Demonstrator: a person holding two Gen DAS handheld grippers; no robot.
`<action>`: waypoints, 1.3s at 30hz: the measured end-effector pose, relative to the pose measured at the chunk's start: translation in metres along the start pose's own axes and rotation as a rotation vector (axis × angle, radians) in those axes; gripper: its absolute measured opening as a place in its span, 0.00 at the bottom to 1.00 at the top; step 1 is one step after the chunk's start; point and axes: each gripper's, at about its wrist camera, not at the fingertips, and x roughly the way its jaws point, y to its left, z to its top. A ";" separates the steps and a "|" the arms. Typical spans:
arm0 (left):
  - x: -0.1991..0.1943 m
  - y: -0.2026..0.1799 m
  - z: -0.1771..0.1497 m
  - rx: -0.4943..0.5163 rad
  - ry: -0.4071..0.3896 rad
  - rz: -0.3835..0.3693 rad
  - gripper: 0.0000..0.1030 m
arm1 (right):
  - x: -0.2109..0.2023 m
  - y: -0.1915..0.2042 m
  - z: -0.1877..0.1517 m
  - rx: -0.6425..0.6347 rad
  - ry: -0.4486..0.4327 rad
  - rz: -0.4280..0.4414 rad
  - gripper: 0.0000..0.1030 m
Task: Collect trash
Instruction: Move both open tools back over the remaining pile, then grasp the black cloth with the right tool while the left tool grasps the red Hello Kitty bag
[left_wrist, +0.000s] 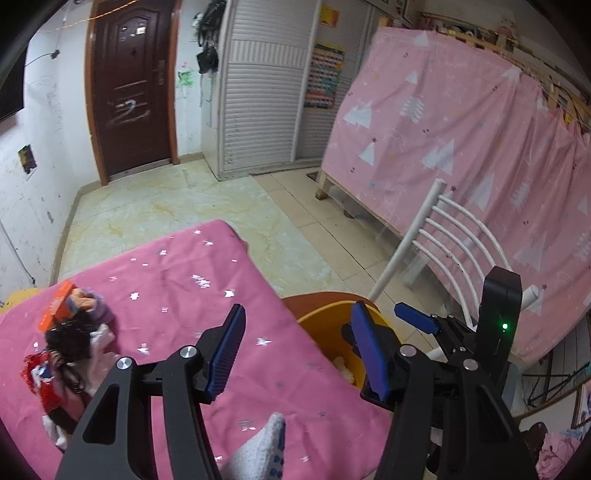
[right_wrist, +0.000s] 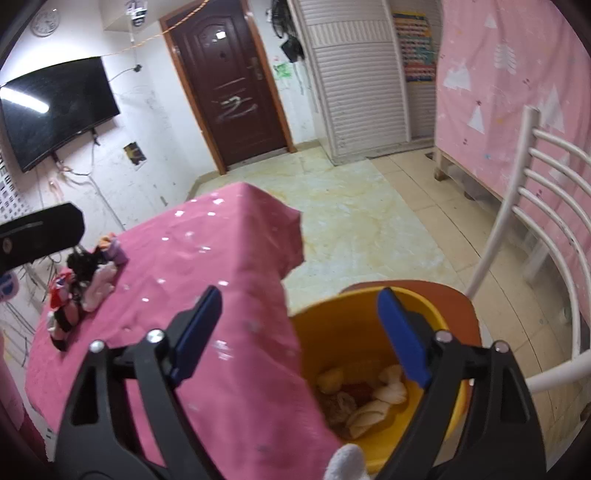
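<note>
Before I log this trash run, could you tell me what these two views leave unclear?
- Orange bin: left wrist view, contents mostly hidden by its wall and the gripper fingers.
- Pile on the pink cloth: right wrist view, items too small and tangled to name.
- Bin's base: cut off in both views.

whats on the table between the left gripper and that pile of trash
Nothing but bare pink tablecloth. In the left wrist view, the open left gripper and the trash pile are separated only by star-printed cloth.

A white chair (right_wrist: 546, 229) stands near the brown door (right_wrist: 229, 92).
</note>
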 end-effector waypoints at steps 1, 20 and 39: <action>-0.004 0.006 0.000 -0.007 -0.008 0.007 0.50 | 0.001 0.007 0.002 -0.007 -0.003 0.008 0.86; -0.066 0.136 -0.019 -0.168 -0.074 0.136 0.52 | 0.024 0.135 0.012 -0.178 0.024 0.104 0.87; -0.073 0.258 -0.053 -0.352 -0.031 0.222 0.52 | 0.060 0.233 0.010 -0.283 0.069 0.180 0.87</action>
